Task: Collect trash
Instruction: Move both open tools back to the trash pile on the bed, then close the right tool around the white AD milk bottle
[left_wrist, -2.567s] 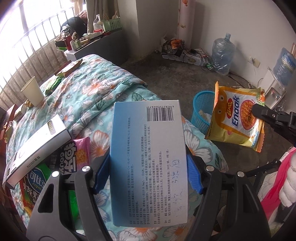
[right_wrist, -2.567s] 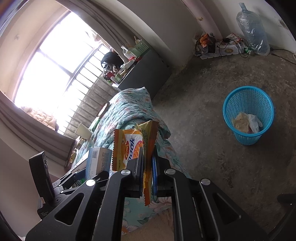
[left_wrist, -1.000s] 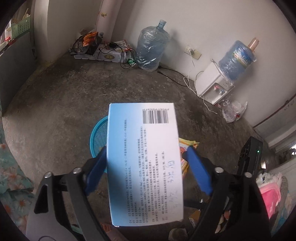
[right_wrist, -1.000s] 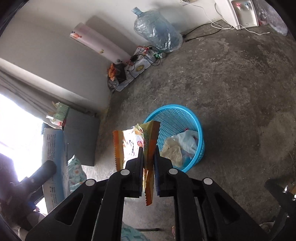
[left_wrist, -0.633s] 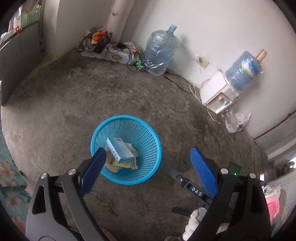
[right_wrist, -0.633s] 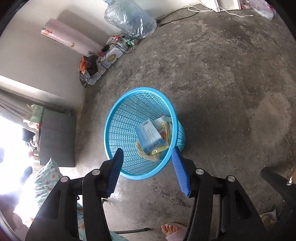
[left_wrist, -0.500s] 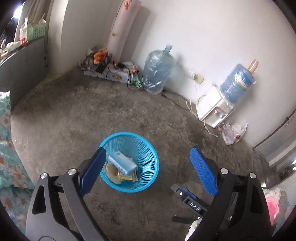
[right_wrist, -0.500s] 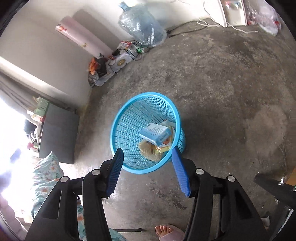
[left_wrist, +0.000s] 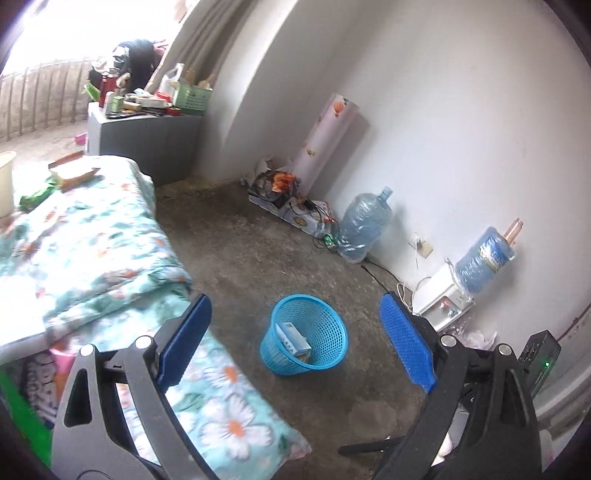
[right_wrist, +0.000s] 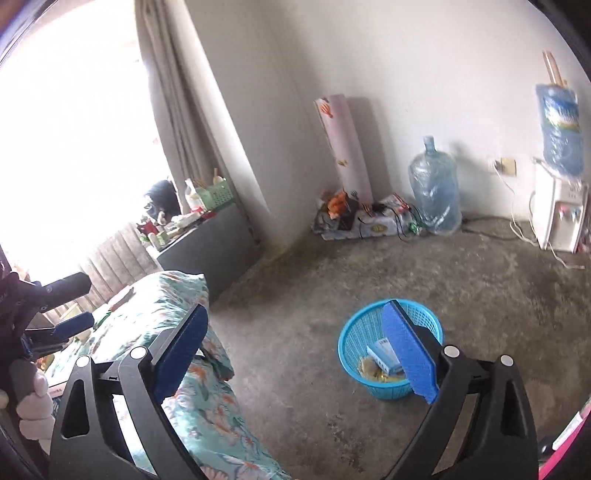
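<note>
Trash sits in the blue mesh basket (left_wrist: 308, 334) on the bare concrete floor (left_wrist: 258, 251): a pale blue-and-white carton (left_wrist: 293, 338) leans inside it, and in the right wrist view a yellowish wrapper (right_wrist: 373, 371) lies beneath the carton at the basket's bottom. The basket stands upright, near the foot of the bed with the floral quilt (left_wrist: 92, 243). Beyond the basket, a clear water bottle (left_wrist: 364, 230) stands against the white wall. The left gripper (left_wrist: 295, 345) is spread wide, with nothing between its blue pads. The right gripper (right_wrist: 297, 352) is opening and nearly at full spread, also empty, with one pad overlapping the basket in its view.
</note>
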